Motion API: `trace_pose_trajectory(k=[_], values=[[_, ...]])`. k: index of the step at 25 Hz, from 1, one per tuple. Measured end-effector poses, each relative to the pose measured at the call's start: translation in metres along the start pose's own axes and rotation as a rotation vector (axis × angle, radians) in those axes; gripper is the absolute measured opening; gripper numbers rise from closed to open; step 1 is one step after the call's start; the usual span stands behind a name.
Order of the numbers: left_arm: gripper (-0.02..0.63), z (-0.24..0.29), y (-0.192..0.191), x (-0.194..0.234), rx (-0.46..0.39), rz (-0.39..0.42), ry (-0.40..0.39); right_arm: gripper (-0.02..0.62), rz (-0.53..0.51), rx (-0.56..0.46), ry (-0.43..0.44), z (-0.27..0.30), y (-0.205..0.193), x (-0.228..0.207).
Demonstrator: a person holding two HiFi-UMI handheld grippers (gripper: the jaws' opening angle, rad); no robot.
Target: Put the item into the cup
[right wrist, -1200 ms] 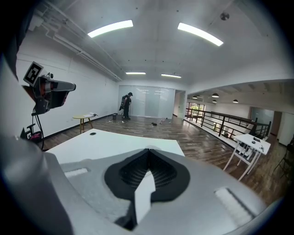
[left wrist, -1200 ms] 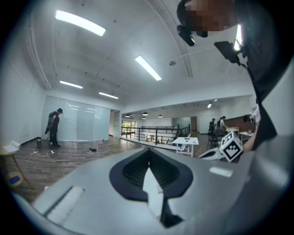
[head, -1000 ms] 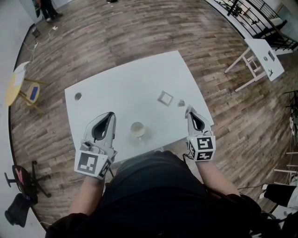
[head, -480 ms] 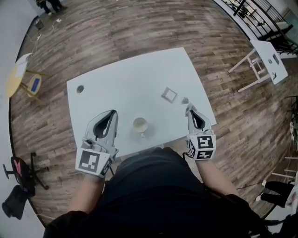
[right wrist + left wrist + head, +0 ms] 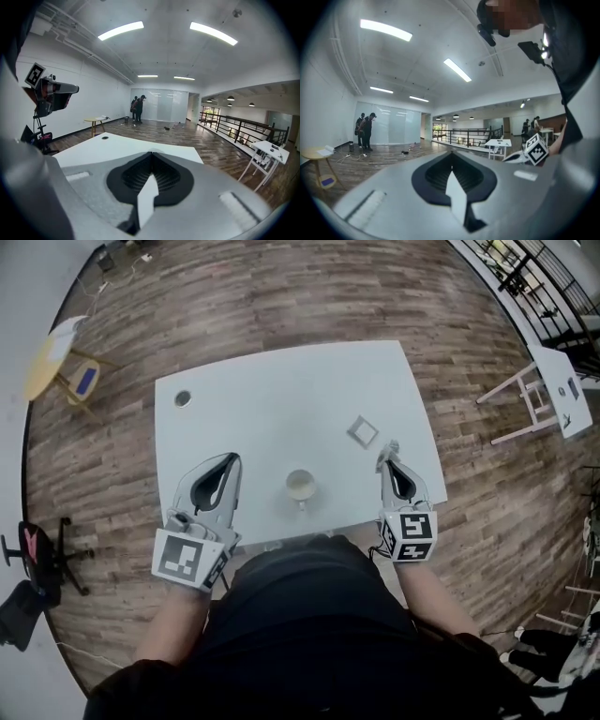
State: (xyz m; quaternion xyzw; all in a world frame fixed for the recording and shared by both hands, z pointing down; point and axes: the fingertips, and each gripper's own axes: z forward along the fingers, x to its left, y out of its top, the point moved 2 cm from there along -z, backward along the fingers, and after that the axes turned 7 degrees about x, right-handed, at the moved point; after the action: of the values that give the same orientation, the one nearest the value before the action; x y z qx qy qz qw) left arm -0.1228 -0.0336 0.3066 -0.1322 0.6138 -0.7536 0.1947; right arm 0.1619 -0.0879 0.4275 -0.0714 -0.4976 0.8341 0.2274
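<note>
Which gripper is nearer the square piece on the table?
The right gripper: its tips lie just short of the square piece, while the left gripper sits beyond the cup.

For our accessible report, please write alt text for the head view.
A person holds shut left tongs and shut right tongs over the near side of a white table, a cup between them. A small square item lies beyond the cup, nearer the right tongs.

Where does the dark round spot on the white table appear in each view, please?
Head view: dark round spot near the white table's far left corner.
Left gripper view: not in it.
Right gripper view: the spot lies left of centre, on the tabletop.
Shared landmark: the small round yellow table, in all three.
</note>
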Motion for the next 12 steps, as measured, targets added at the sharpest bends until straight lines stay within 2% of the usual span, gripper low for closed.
trace_pose_trajectory(k=[12], values=[[-0.002,-0.026,-0.007,0.015,0.005,-0.046,0.110,0.005,-0.052,0.002,0.130,0.018,0.012,0.034]])
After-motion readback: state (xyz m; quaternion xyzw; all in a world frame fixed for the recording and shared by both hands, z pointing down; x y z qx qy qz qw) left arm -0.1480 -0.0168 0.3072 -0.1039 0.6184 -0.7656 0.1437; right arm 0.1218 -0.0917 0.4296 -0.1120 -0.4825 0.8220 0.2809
